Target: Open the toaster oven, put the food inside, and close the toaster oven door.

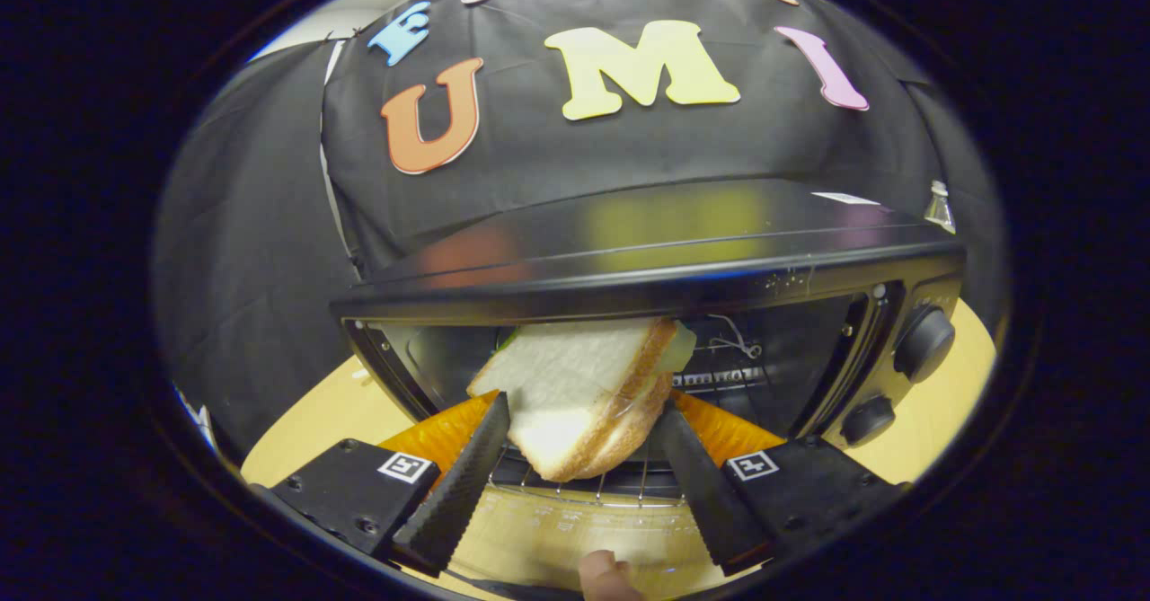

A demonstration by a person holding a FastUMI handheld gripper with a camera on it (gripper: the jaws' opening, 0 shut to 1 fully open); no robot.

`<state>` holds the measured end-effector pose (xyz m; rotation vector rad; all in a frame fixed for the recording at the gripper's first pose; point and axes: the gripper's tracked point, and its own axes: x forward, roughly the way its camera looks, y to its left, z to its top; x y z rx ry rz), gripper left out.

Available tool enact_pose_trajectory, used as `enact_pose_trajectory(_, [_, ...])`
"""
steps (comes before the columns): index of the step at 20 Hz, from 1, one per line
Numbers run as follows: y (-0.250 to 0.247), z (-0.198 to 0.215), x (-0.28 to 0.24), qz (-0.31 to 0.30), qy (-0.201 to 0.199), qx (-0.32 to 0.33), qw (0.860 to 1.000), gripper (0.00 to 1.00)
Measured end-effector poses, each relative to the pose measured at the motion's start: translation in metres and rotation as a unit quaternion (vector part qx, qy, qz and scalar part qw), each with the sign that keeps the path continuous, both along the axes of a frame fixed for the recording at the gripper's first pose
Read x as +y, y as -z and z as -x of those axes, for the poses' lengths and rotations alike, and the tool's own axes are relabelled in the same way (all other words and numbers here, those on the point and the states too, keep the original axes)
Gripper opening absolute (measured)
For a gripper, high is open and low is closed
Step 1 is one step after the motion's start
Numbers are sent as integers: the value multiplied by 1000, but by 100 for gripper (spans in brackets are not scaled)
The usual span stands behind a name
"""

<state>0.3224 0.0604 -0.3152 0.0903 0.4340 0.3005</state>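
Black cloth (269, 224) hung as the booth's wall, creased and draped in folds all the way behind. A pale strip of room wall (359, 4) showed above its upper edge. Below lay a light wooden tabletop (305, 430), lit evenly, its far edge meeting the cloth.

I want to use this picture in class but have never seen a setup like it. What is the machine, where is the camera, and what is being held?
No robot arm here: a person carries a hand-held gripper, and the camera rides on it, looking forward along its two fingers. Between those fingers is a sandwich, tilted, with both fingers pressing its sides. Just beyond stands a toaster oven with its door open and a wire rack under the sandwich. Two knobs sit on its front. It rests on a light wooden table. A fingertip shows below the fingers.
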Motion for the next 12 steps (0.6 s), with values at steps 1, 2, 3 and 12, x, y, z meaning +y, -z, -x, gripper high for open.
enact_pose_trajectory(1, [0,0,0,5,-4,-3,1000,100])
enact_pose_trajectory(2, [0,2,2,11,-12,-6,1000,100])
enact_pose_trajectory(3, [2,2,-1,24,-15,-8,1000,100])
enact_pose_trajectory(12, [25,6,-14,152,49,5,987,100])
